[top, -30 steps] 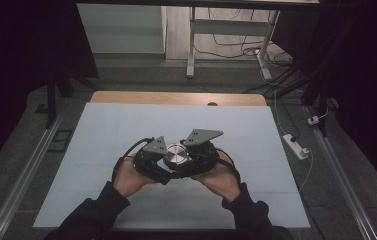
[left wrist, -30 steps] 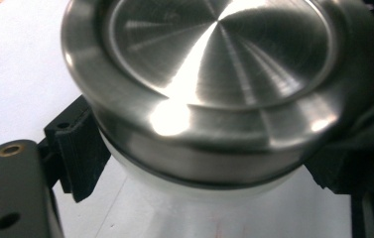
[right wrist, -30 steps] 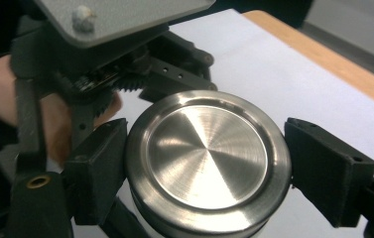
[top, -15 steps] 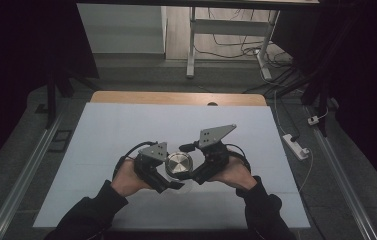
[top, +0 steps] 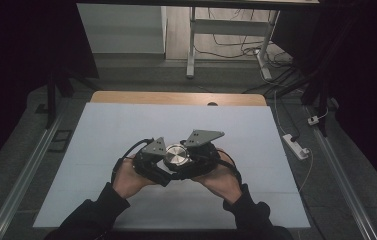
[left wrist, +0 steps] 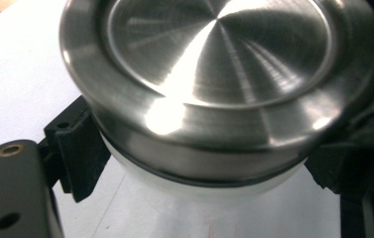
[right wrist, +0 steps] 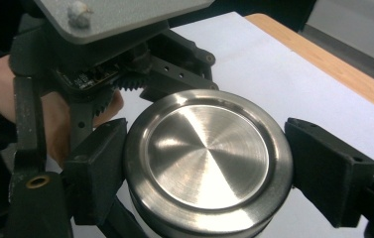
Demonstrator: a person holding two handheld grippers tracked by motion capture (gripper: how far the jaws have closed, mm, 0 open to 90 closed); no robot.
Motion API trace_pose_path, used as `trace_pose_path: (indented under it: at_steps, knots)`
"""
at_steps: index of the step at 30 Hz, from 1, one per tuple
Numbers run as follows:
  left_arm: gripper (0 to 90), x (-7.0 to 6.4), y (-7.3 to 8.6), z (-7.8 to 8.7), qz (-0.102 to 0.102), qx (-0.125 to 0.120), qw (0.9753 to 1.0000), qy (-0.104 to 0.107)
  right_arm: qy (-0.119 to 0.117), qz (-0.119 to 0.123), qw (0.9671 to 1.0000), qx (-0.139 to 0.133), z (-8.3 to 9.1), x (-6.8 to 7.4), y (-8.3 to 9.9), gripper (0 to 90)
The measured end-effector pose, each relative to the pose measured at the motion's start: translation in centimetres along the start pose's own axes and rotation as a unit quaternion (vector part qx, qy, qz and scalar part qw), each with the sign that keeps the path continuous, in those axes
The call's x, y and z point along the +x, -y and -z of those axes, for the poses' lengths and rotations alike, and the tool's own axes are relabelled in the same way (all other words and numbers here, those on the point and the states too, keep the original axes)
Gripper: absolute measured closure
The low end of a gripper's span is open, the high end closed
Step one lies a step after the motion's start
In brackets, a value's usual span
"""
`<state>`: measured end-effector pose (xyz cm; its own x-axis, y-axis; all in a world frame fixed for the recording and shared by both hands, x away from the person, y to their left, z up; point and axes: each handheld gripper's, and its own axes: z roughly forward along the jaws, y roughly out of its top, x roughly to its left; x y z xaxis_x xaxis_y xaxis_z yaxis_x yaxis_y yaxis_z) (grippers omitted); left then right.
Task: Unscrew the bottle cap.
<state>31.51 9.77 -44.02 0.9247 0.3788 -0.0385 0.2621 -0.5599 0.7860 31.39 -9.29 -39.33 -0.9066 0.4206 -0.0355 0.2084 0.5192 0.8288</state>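
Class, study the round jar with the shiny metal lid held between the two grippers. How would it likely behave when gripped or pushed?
The metal lid looks polished and smooth, so jaws may slip on its rim. The jar seems rigid, unlikely to flex. Being round, it would probably roll if tipped onto its side on the table.

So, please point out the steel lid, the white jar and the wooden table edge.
steel lid point(right wrist: 208, 154), right gripper view, centre of top
white jar point(left wrist: 202, 187), left gripper view, wall under lid
wooden table edge point(top: 176, 98), high view, far strip

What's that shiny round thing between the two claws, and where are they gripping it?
A jar with a metal lid. The right gripper clamps the lid's rim; the left gripper holds the white body below it.
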Motion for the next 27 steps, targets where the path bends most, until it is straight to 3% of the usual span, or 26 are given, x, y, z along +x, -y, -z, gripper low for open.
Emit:
trace_pose_path:
  at_steps: [3, 5, 6, 7, 8, 10, 12, 13, 14, 17, 18, 19, 21, 23, 25, 26, 27]
  knots:
    - [15.5, 0.0, 0.0, 0.1, -0.017, -0.003, 0.9995, 0.026, -0.033, 0.009, 0.9994, 0.002, 0.3, -0.5, 0.1, 19.7]
    - [15.5, -0.1, 0.0, 0.2, -0.030, -0.004, 0.9984, 0.049, -0.068, 0.030, 0.9972, -0.001, 0.6, -0.8, 0.2, 19.7]
    - [15.5, -0.1, 0.0, 0.2, -0.030, -0.004, 0.9984, 0.049, -0.088, 0.039, 0.9954, -0.003, 0.7, -1.0, 0.3, 19.7]
    - [15.5, -0.2, 0.0, 0.4, -0.052, -0.001, 0.9960, 0.072, -0.116, 0.045, 0.9922, -0.006, 0.9, -1.4, 0.4, 19.7]
    - [15.5, -0.3, 0.0, 0.4, -0.061, -0.004, 0.9944, 0.086, -0.134, 0.052, 0.9896, -0.010, 1.0, -1.6, 0.5, 19.7]
    - [15.5, -0.4, 0.0, 0.3, -0.068, -0.013, 0.9912, 0.113, -0.186, 0.060, 0.9804, -0.024, 1.1, -2.2, 0.9, 19.6]
    - [15.5, -0.4, 0.0, 0.2, -0.064, -0.019, 0.9904, 0.121, -0.216, 0.061, 0.9736, -0.042, 1.2, -2.7, 1.3, 19.4]
    - [15.5, -0.4, 0.0, 0.2, -0.064, -0.019, 0.9904, 0.121, -0.219, 0.058, 0.9728, -0.047, 1.1, -2.8, 1.5, 18.8]
    - [15.5, -0.4, 0.0, 0.2, -0.059, -0.016, 0.9925, 0.106, -0.218, 0.053, 0.9734, -0.045, 1.0, -2.9, 1.5, 15.8]
    - [15.5, -0.2, 0.0, 0.4, -0.041, -0.017, 0.9958, 0.080, -0.171, 0.036, 0.9841, -0.032, 1.1, -3.0, 1.2, 8.8]
    - [15.5, 0.1, 0.0, 0.6, -0.024, -0.017, 0.9985, 0.047, -0.150, 0.029, 0.9878, -0.029, 1.3, -2.9, 1.1, 7.1]
    - [15.5, 0.2, 0.1, 0.8, -0.013, -0.020, 0.9991, 0.035, -0.134, 0.025, 0.9902, -0.032, 1.4, -2.9, 0.9, 6.6]
    - [15.5, 0.4, 0.1, 0.9, -0.002, -0.016, 0.9999, 0.004, -0.102, 0.008, 0.9941, -0.036, 1.7, -2.6, 0.5, 6.8]
    - [15.5, 0.4, 0.1, 0.9, 0.011, -0.015, 0.9997, -0.016, -0.055, 0.010, 0.9979, -0.032, 1.7, -2.0, 0.2, 8.0]
    - [15.5, 0.2, 0.0, 0.8, 0.013, -0.009, 0.9995, -0.029, -0.030, 0.000, 0.9992, -0.028, 1.5, -1.3, -0.1, 9.5]
    - [15.5, 0.2, 0.0, 0.8, 0.013, -0.009, 0.9995, -0.029, -0.030, 0.000, 0.9992, -0.028, 1.5, -1.3, -0.1, 9.5]
    - [15.5, 0.0, -0.1, 0.6, 0.009, -0.004, 0.9995, -0.031, -0.012, -0.005, 0.9996, -0.026, 1.0, -0.5, -0.2, 11.1]
